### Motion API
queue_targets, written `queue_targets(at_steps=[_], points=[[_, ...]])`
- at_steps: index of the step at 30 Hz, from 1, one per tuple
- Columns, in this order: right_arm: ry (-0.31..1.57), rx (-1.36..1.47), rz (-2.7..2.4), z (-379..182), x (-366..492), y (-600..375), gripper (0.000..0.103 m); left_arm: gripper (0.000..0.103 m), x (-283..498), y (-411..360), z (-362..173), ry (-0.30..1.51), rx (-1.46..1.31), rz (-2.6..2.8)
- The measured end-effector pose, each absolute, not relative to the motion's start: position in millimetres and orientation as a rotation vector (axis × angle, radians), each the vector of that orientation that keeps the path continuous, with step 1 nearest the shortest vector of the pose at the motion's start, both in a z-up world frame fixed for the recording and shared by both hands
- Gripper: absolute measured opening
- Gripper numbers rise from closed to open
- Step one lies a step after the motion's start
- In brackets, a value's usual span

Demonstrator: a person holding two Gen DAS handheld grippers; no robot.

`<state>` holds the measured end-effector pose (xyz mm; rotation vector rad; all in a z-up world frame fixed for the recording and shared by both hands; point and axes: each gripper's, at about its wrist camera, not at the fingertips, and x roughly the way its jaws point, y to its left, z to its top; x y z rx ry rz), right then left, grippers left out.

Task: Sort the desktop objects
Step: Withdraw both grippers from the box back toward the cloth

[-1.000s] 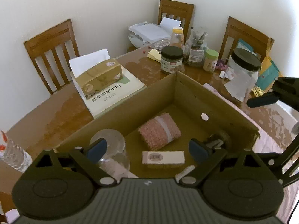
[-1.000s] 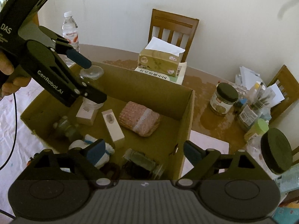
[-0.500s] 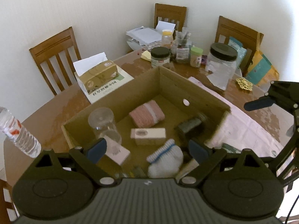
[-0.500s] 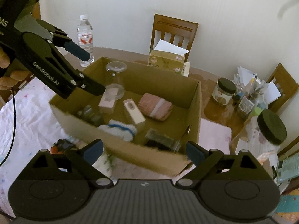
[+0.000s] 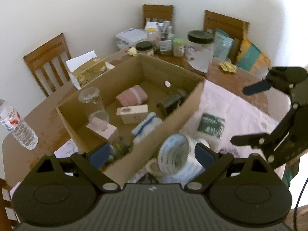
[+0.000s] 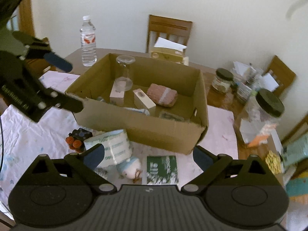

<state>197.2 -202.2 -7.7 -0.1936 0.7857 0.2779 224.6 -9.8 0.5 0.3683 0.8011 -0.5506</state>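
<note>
The table [image 6: 217, 104] carries a cardboard box [image 6: 154, 127] near its middle, on a pale cloth [image 6: 28, 138]; the box already holds a glass, a pink knitted pouch, small cartons and a striped sock. What is left to sort lies on the cloth between the box and the near edge of the table: a roll of printed tape [image 6: 111, 144] on its side, just beside the box's front wall, then a green packet [image 6: 161, 167] lying flat, a small plush toy [image 6: 129, 167] touching the roll, and a dark toy with orange wheels [image 6: 77, 140] toward the near left corner.

Both sets of tongs are empty. The left tongs [image 5: 152, 154] are spread wide, with the tape roll showing between the tips but not pressed. The right tongs [image 6: 148, 156] are opening, nothing between them, above the green packet.

The step in hand looks like choosing the next piece. Judged from here, the roll is the bulkiest and blocks the plush toy, so it should go first: straddle its wall, not its full width, and lift clear of the box wall before moving over it. The flat packet will need an edge pinch
</note>
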Motion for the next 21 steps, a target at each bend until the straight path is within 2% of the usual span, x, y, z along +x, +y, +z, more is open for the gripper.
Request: queue_targets(at_steps=[10,21], points=[[0.804,-0.086,0.153,-34.3,158.3,-169.2,0.103,0.095,188.9,13.0,-43.6,0.794,0.485,-0.646],[0.866,0.032,0.027,-67.2,135.5,-143.4,0.103,0.092,202.7,21.4,-91.7,0.758,0.541,-0.773]])
